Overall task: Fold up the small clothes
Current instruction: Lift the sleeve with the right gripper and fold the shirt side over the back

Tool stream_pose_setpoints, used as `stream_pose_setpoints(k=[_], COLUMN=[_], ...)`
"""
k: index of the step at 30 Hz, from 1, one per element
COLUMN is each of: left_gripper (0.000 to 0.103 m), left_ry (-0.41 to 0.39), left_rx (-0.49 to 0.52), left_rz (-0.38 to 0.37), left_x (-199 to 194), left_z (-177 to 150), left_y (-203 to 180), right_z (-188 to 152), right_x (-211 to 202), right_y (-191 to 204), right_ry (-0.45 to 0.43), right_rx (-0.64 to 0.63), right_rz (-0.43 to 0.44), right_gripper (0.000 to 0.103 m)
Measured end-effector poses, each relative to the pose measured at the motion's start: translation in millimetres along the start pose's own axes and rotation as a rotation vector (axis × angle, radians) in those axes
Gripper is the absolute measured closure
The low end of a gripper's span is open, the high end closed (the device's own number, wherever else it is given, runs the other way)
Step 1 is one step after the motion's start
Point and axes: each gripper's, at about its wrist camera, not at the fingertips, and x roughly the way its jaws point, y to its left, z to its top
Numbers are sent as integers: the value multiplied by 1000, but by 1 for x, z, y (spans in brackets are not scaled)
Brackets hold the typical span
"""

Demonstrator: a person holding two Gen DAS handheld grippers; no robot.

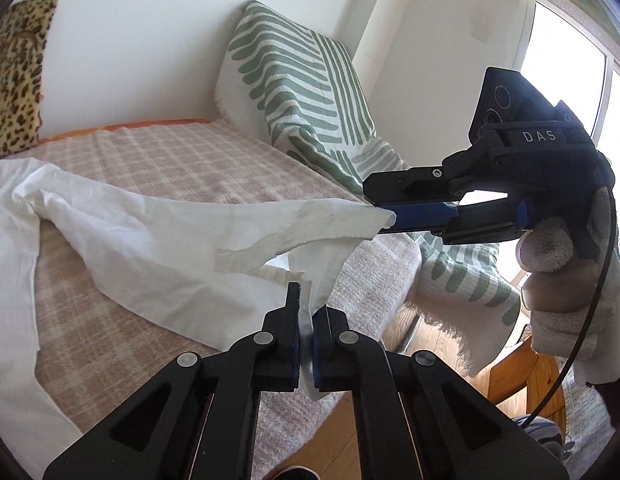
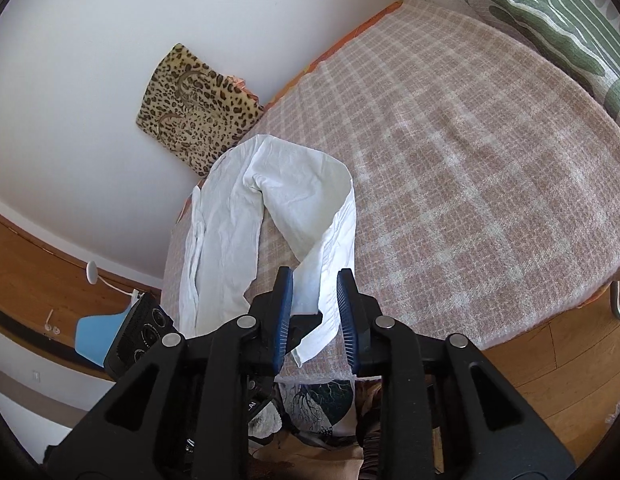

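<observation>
Left gripper (image 1: 306, 332): closed narrow on a hanging hem of the white garment (image 1: 158, 232), pinching the cloth between its pads.
Right gripper (image 1: 394, 216): in the left wrist view its tip met a second garment end; from its own view the jaws stood apart, so the grasp could not be confirmed.
Purpose of hold: judged to lift both ends clear for a fold.
Garment location: draped across the checked bed cover (image 2: 470, 160), near its front edge.
Long axis: ran from the grippers toward the leopard-print cushion (image 2: 194, 108), doubled back in a loop.

Bright window (image 1: 566, 60) daylight, fisheye-warped edges
</observation>
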Motion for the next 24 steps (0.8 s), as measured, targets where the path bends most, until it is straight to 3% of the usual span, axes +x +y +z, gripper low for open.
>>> stream_pose_setpoints(k=[2,5,17,24], left_gripper=[101,101,101,101], left_ry=[-22,-53,-142,-155], left_rx=[-5,-12,-73,-84], left_rz=[12,29,78,94], left_x=[-13,-34,-88,-95], left_z=[1,-1,-16,-19], left_y=[5,9,26,35], right_z=[11,33,116,130], right_x=[5,27,205,271], right_y=[-1,-2,50,61], right_ry=[-4,9,178,281], right_rx=[11,2,-127,-195], right_rz=[18,-21,-144,-245], right_gripper=[65,65,65,65])
